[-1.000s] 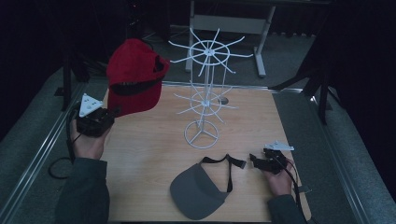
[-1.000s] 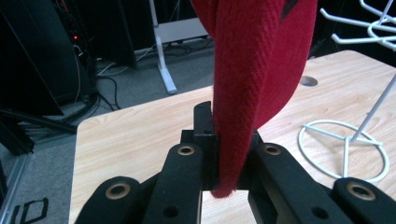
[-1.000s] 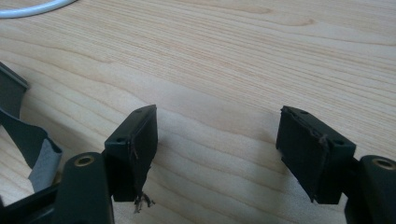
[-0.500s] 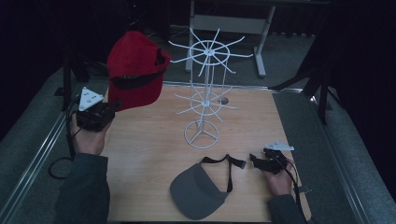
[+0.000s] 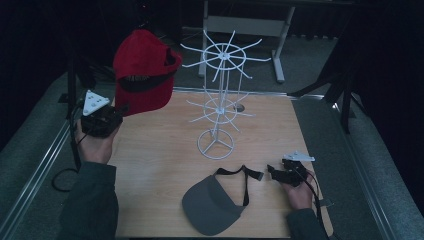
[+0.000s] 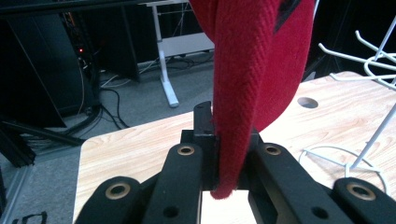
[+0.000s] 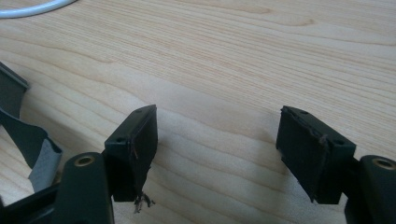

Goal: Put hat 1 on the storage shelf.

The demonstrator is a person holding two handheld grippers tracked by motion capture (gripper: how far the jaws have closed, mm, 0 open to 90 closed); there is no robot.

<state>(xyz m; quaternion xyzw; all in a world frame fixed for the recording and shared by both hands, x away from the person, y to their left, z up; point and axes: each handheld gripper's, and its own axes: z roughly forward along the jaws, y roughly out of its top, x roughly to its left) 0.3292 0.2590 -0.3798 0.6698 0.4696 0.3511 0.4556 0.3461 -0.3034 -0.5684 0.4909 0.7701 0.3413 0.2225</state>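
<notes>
We've got the left hand-held gripper (image 6: 219, 172) pinching the red cap (image 5: 143, 70); right hand-held gripper (image 7: 215, 154) spread; we'd hook it gently on the rack (image 5: 220, 100).

I work at a light wood table (image 5: 165, 165) with a small round hole (image 6: 307, 102) near its far edge. A metal rail (image 5: 35, 175) runs along its left edge. The floor (image 5: 310, 55) around it is grey carpet. Past the far edge stands a white desk frame (image 5: 280, 47) with thin legs. Black cables (image 6: 109, 105) lie on the floor by a dark cabinet (image 6: 37, 70) with one little red light. The room is dim, and the back is almost black.
</notes>
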